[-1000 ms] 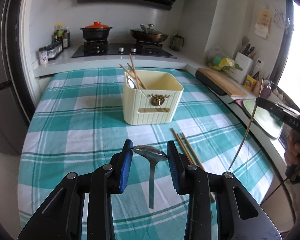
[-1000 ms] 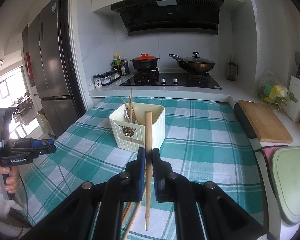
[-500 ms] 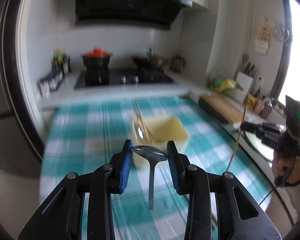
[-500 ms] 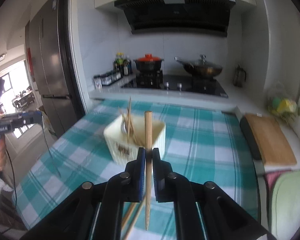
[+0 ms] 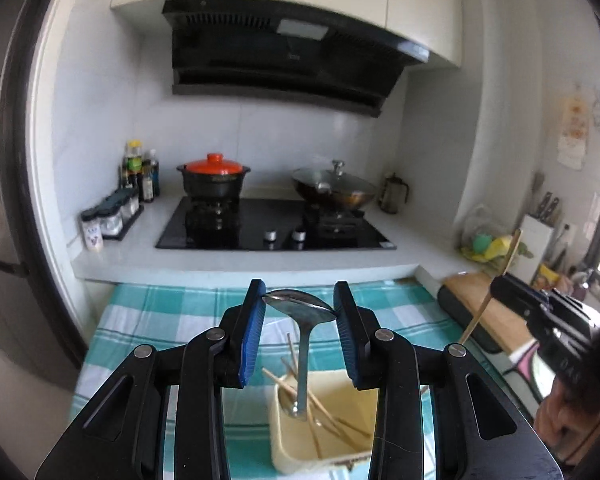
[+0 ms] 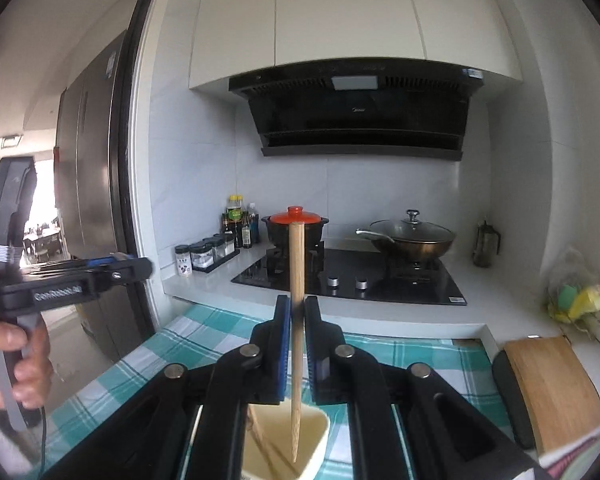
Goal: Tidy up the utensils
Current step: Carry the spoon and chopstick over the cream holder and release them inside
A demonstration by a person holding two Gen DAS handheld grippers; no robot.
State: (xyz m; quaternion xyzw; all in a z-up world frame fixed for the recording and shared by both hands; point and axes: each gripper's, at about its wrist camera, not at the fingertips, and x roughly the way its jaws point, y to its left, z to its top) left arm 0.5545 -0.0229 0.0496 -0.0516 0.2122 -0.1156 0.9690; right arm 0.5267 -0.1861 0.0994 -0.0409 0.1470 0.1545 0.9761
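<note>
Steel spoon (image 5: 300,312) pinched in my left claw (image 5: 300,308) and wooden chopstick (image 6: 297,320) in my right claw (image 6: 296,312) hang over the cream plastic utensil bin (image 5: 284,440); next, I judge, lower and release.

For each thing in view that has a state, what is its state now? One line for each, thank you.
left gripper: jaws shut on the spoon bowl.
spoon: held, handle hanging down into the bin.
right gripper: jaws shut on the chopstick.
chopstick: held upright, tip over the bin.
bin: open-topped, chopsticks already inside.
orange-lidded pot: lid on.
wok: lid on.
</note>
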